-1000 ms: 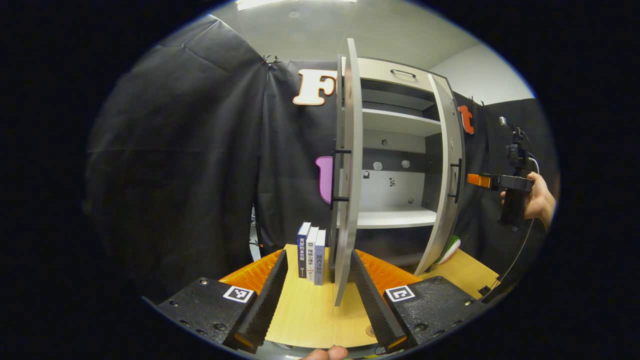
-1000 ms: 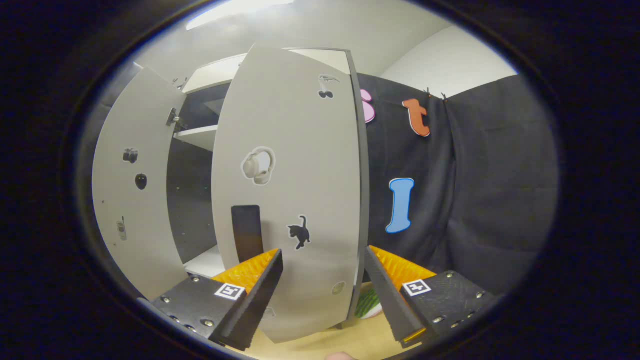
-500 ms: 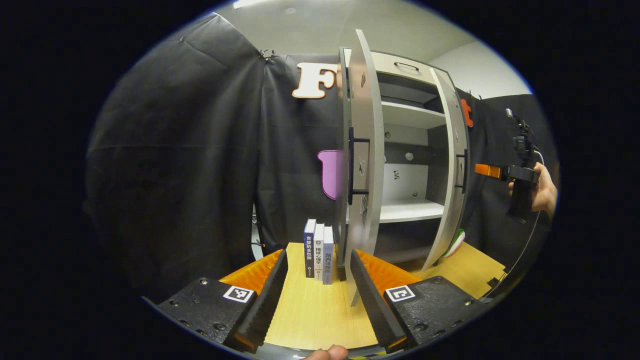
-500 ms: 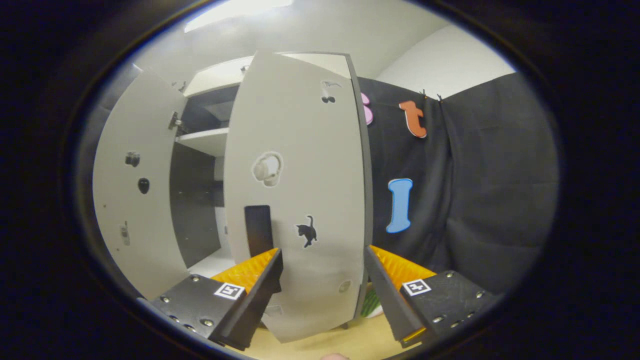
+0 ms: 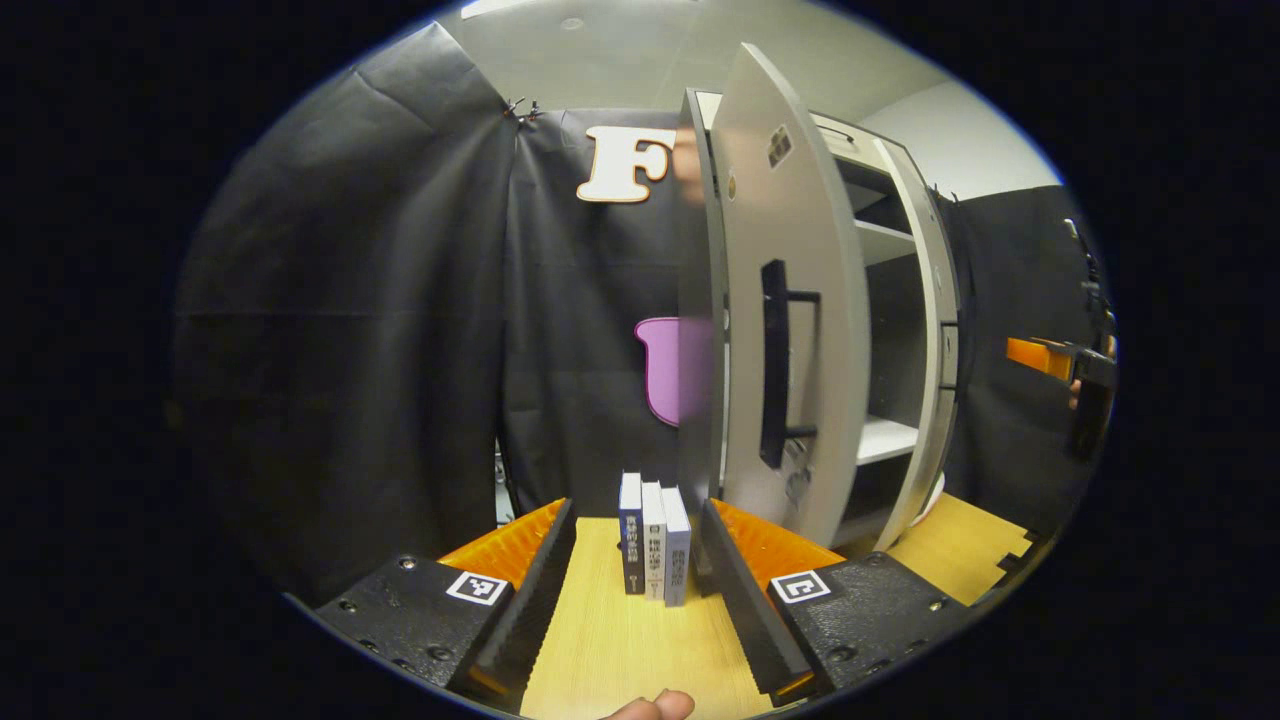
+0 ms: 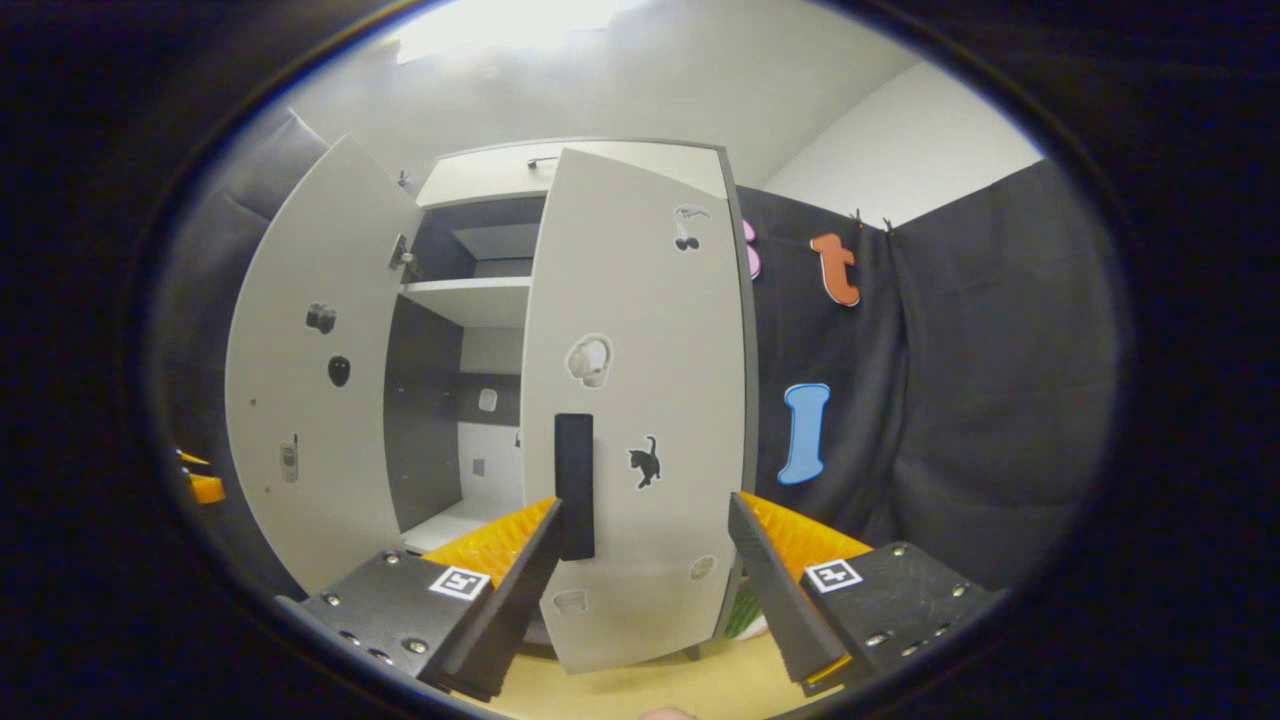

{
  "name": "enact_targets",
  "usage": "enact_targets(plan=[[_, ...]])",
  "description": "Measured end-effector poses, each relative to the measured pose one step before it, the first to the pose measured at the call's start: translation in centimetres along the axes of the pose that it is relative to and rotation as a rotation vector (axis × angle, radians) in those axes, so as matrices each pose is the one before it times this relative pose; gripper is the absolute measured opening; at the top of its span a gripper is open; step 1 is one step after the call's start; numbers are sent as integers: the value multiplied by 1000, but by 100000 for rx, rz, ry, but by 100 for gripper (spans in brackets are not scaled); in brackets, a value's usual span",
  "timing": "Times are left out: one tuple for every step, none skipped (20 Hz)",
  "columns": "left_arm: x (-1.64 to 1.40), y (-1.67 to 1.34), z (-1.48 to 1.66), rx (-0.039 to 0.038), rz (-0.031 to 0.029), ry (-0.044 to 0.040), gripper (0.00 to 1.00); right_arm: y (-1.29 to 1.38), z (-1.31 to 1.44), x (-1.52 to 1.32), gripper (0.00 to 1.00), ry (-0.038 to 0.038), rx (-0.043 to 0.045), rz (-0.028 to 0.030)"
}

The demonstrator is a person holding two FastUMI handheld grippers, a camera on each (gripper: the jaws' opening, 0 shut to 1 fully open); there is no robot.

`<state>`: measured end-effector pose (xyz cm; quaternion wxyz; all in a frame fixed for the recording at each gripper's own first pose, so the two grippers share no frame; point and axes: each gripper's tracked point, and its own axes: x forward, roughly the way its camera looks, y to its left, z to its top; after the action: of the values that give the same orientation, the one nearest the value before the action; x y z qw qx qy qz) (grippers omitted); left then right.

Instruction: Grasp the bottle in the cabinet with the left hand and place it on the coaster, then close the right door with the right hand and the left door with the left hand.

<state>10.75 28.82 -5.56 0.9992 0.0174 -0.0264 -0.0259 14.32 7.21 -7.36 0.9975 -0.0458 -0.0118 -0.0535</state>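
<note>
— Grey cabinet (image 5: 890,210) first: what has changed on it?

— Its left door (image 5: 830,400). A second ago the left gripper view had it edge-on; now its outer face is turned to the camera, and the gap to the right door (image 5: 935,330) has narrowed to a strip of shelf. It has swung a good way toward shut.

— And the right door?

— In the right gripper view the right door (image 6: 640,350) stands ajar and sits farther off than before, so that hand has drawn back. I would say neither door is home yet and both closings are unfinished.

— The jaws?

— Both spread, pinching nothing. The left gripper (image 5: 635,505) points at the row of books (image 5: 655,540) on the desk (image 5: 600,630), its right finger just beside the left door's lower edge; I cannot tell whether they touch. The right gripper (image 6: 645,502) faces its door, whose handle (image 6: 574,485) lies beside the left finger.

— The bottle?

— I cannot tell where it stands. The shelf strip between the doors looks bare.
</note>
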Motion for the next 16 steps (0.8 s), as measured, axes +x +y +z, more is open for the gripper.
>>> enact_targets(plan=[[905, 60, 606, -80, -652, -782, 81, -41, -209, -414, 99, 1906, 1858, -651], [868, 14, 638, 280, -407, -673, 80, -472, 67, -453, 99, 1940, 2162, -2665], [560, -39, 686, 503, -148, -1286, 81, -624, 334, -599, 99, 1396, 1745, -2551], [566, 9, 838, 322, 121, -1644, 81, -490, 554, -617, 99, -291, 1277, -1423], [504, -247, 447, -196, -1318, -427, 81, -245, 754, -421, 99, -1114, 969, -713], [347, -528, 287, -1152, -1745, 260, 81, -433, 407, -417, 99, -613, 43, -486], [178, -614, 341, -305, -1628, -414, 81, -697, -31, -543, 99, 278, -780, -953], [168, -715, 479, -547, -1659, -644, 80, -674, -236, -421, 94, 1551, -1468, -1322], [223, -1313, 303, -838, -3703, -244, 80, -848, -452, -504, 94, 1913, -1647, -1784], [32, -478, 191, 764, 1229, -712, 80, -932, -246, -414, 99, 1373, -1484, -2214], [-605, -65, 384, 2825, 1567, -891, 79, -880, -104, -455, 99, 753, -1422, -2248], [705, 118, -22, 1939, 1303, -326, 79, -815, -164, -288, 99, 639, -1179, -1544], [-28, -162, 10, -882, 878, 259, 79, -551, -79, -506, 100, 318, -693, -819], [108, -426, -107, -1420, 84, 567, 80, -405, -116, -441, 99, 320, -800, -114], [-86, -628, -17, -1471, -221, 283, 81, -458, -41, -443, 99, 62, -468, -174], [-72, -81, -145, -1281, 39, 919, 81, -450, -122, -463, 99, 239, -248, -29]])
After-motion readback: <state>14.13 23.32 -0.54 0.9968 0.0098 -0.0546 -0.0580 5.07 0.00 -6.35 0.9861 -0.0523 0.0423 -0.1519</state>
